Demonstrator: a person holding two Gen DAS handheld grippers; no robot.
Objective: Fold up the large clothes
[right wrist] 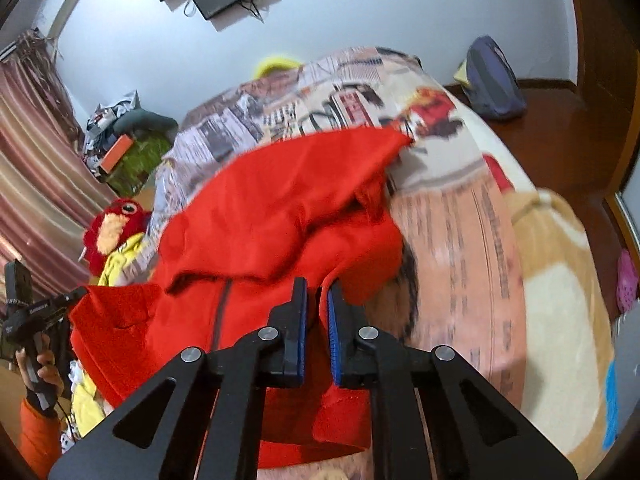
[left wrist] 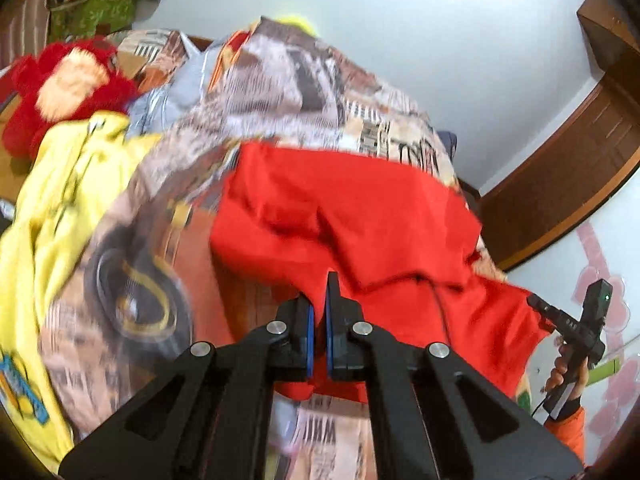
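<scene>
A large red garment [left wrist: 360, 216] lies spread on a bed with a printed cover [left wrist: 304, 80]. My left gripper [left wrist: 319, 312] is shut on the garment's near edge, red cloth pinched between its blue pads. My right gripper [right wrist: 317, 308] is shut on another near edge of the same red garment [right wrist: 272, 216], with a fold of cloth hanging below the fingers. A dark zipper line [right wrist: 222, 312] runs down the garment. Each gripper shows in the other's view, the right one [left wrist: 576, 328] at the right and the left one [right wrist: 32, 320] at the left.
A yellow garment [left wrist: 60, 184] and a red plush toy [left wrist: 68, 80] lie on the bed's left side. A beige blanket [right wrist: 560, 280] covers the bed's right side. A cluttered shelf [right wrist: 128, 148], a striped curtain [right wrist: 36, 168], a wooden door [left wrist: 580, 160] and a blue bag [right wrist: 492, 80] surround the bed.
</scene>
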